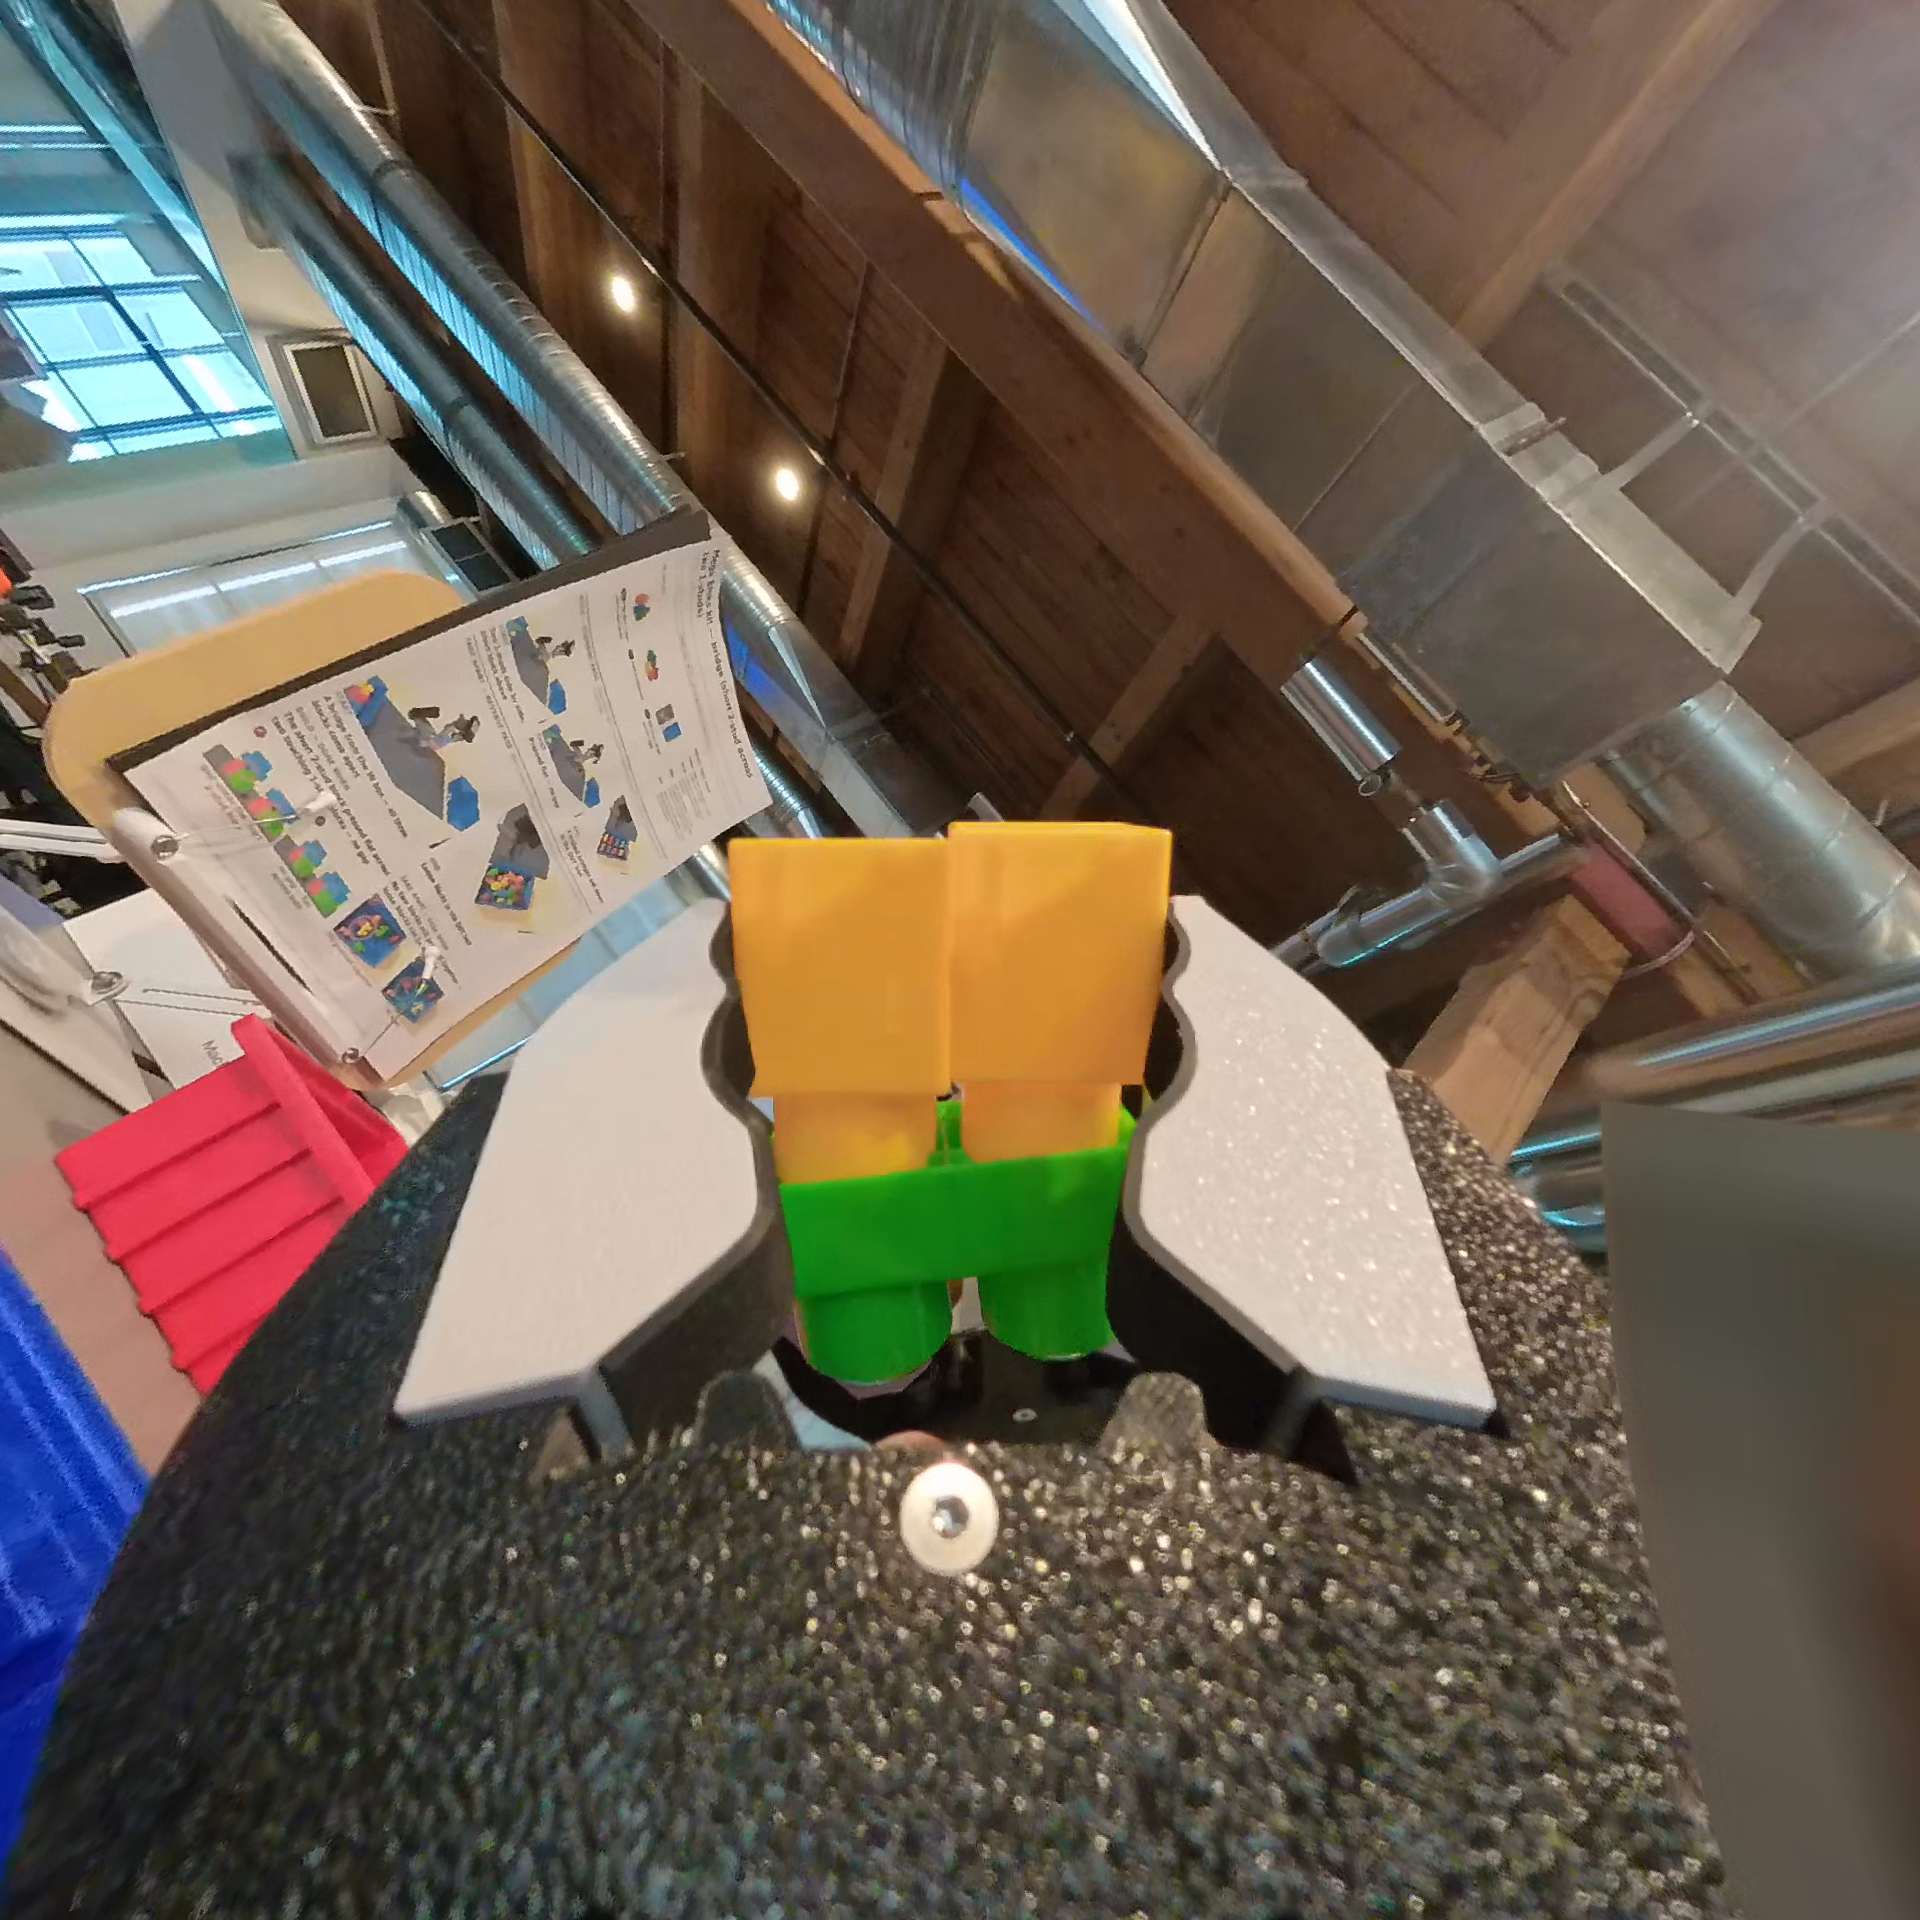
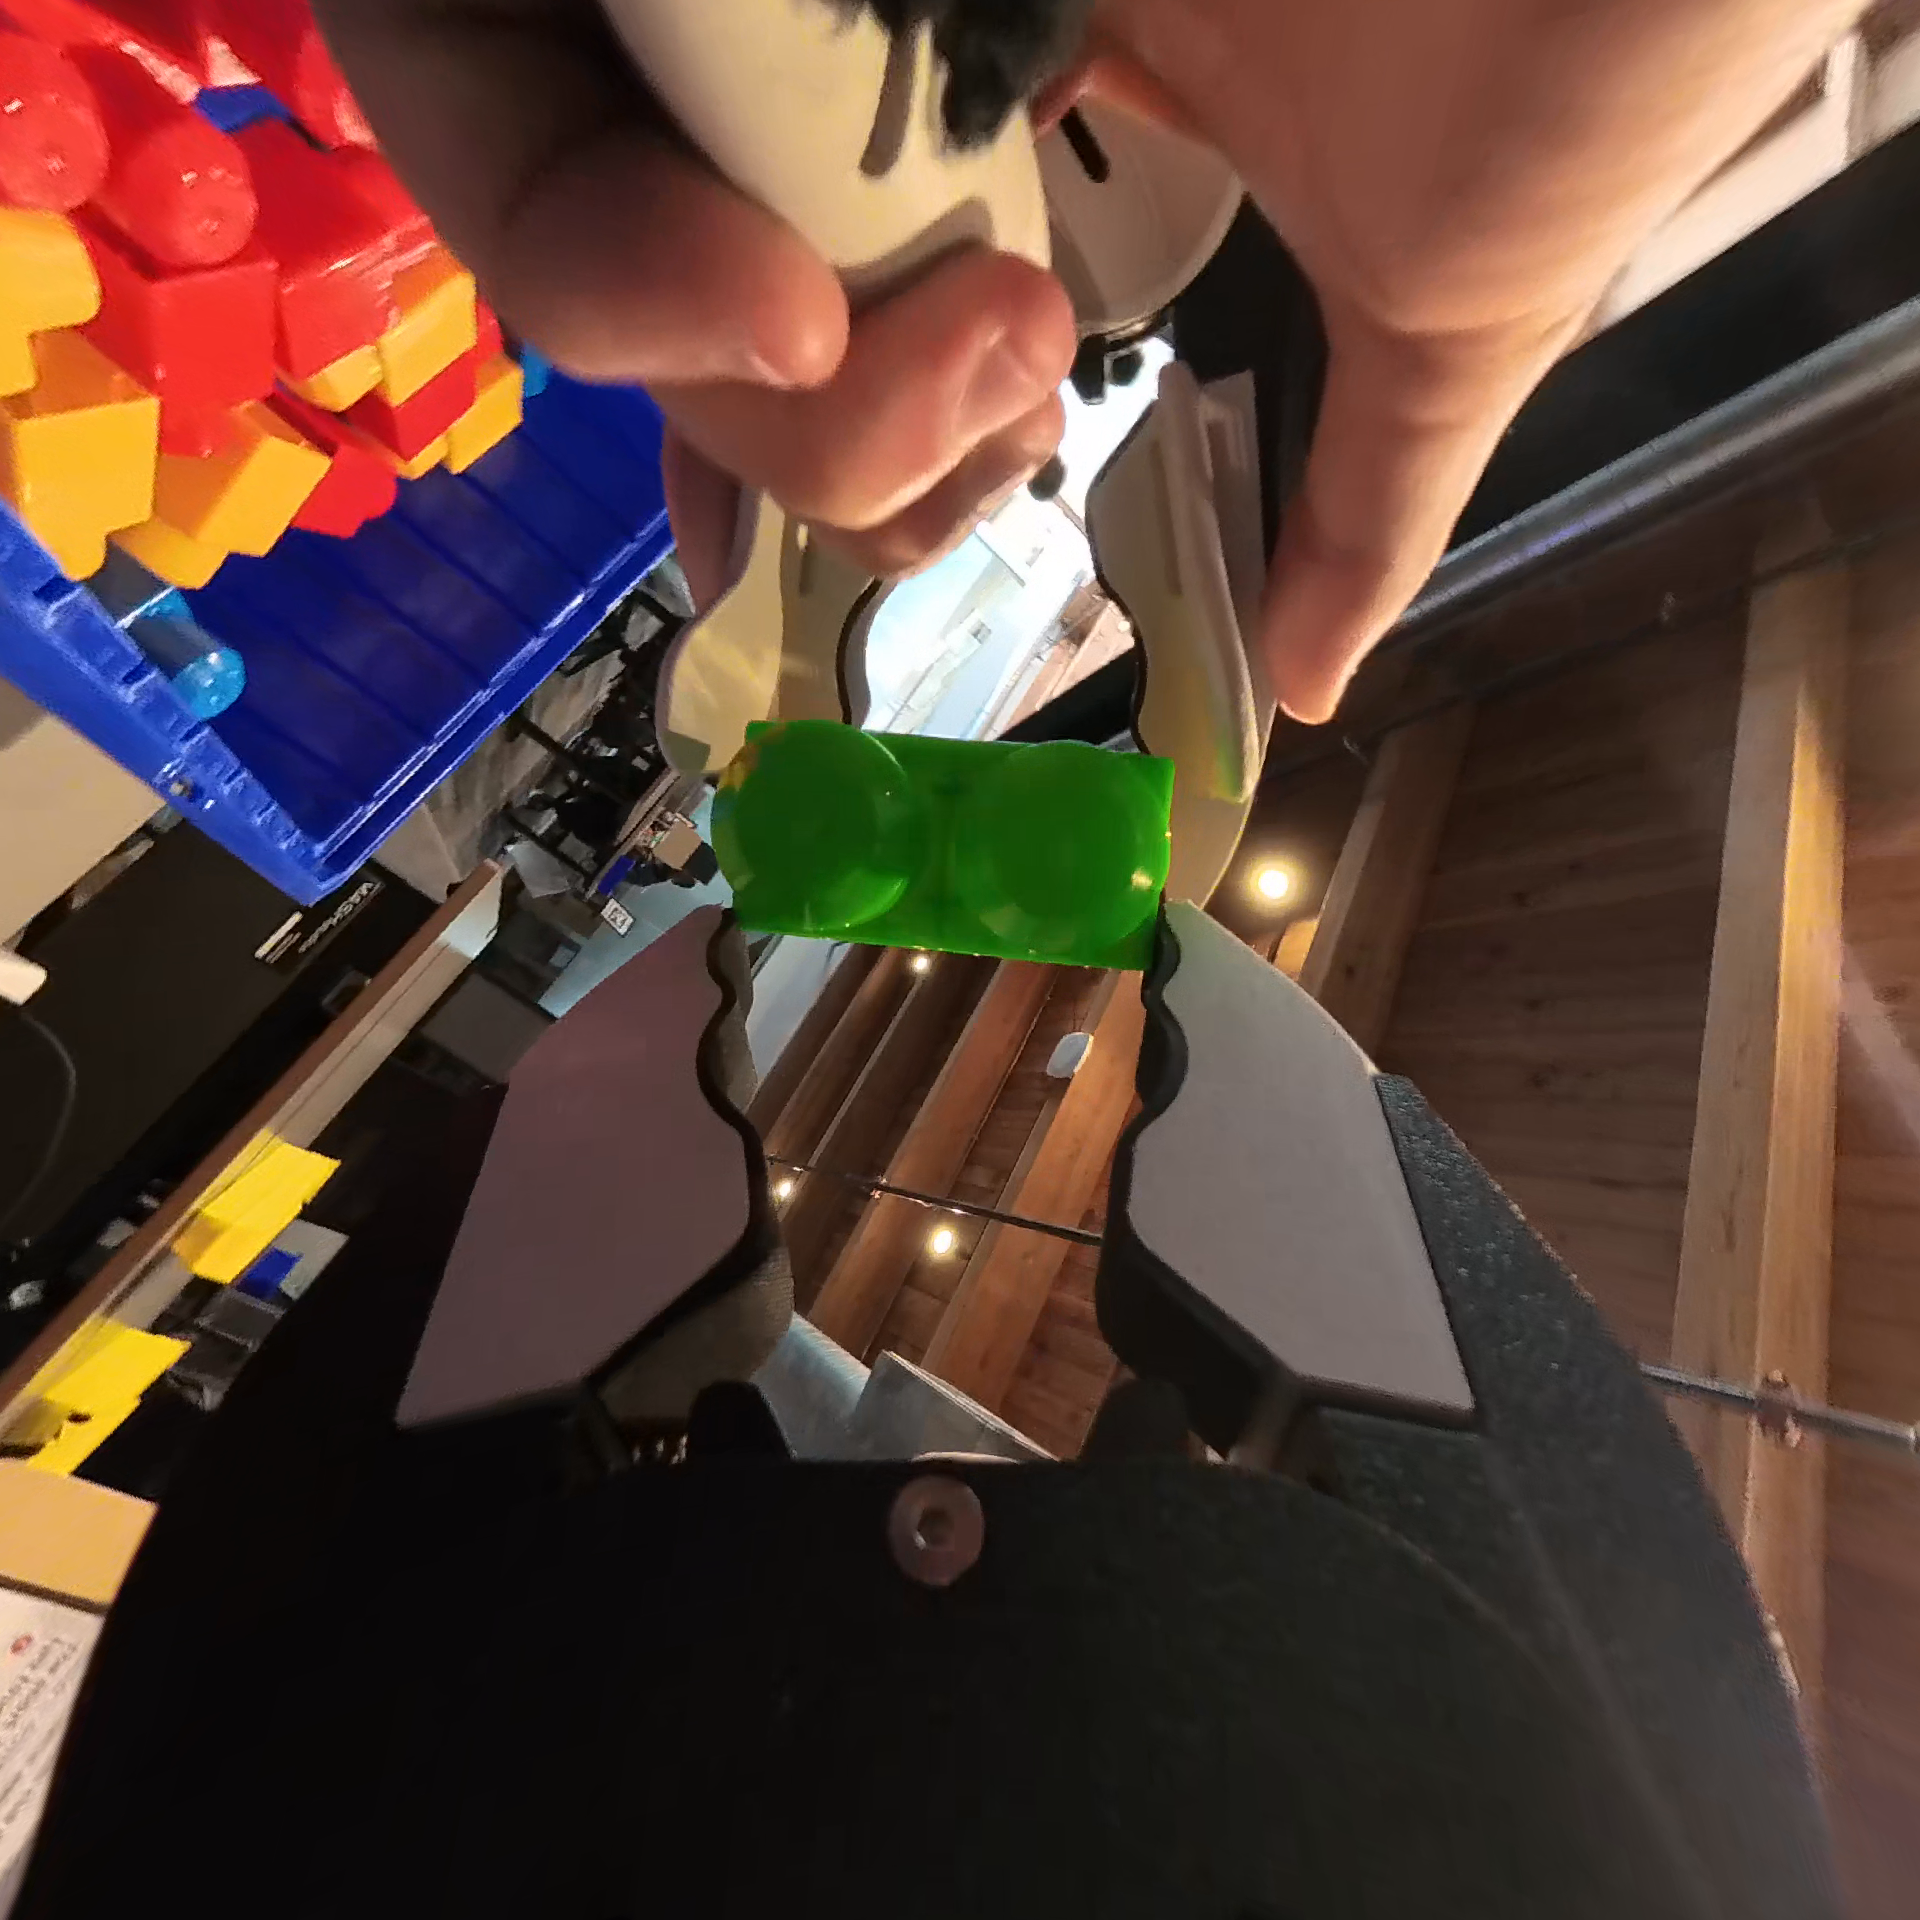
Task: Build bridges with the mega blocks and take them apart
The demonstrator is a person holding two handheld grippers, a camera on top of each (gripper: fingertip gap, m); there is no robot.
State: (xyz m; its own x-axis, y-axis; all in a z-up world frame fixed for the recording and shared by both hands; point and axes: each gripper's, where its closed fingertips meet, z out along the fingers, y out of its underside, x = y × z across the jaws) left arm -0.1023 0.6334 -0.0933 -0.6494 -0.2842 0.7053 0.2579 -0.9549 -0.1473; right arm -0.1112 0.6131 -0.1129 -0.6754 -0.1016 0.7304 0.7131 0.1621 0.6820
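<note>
Open air and ceiling are seen around the left claw [image 1: 951,1049], which is pressed on a green block [image 1: 951,1226] joined to two orange blocks [image 1: 945,956]. The right claw [image 2: 940,935] is spread, its tips beside that green block's two round studs.

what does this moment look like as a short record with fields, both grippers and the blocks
left gripper: shut on a stack of plastic blocks, held up toward the ceiling
stack: two yellow blocks plugged into a green two-stud block
right gripper: open, fingertips at the green block's ends, contact unclear
hand: holds the left gripper
blue plastic bin: red and yellow blocks inside
</note>
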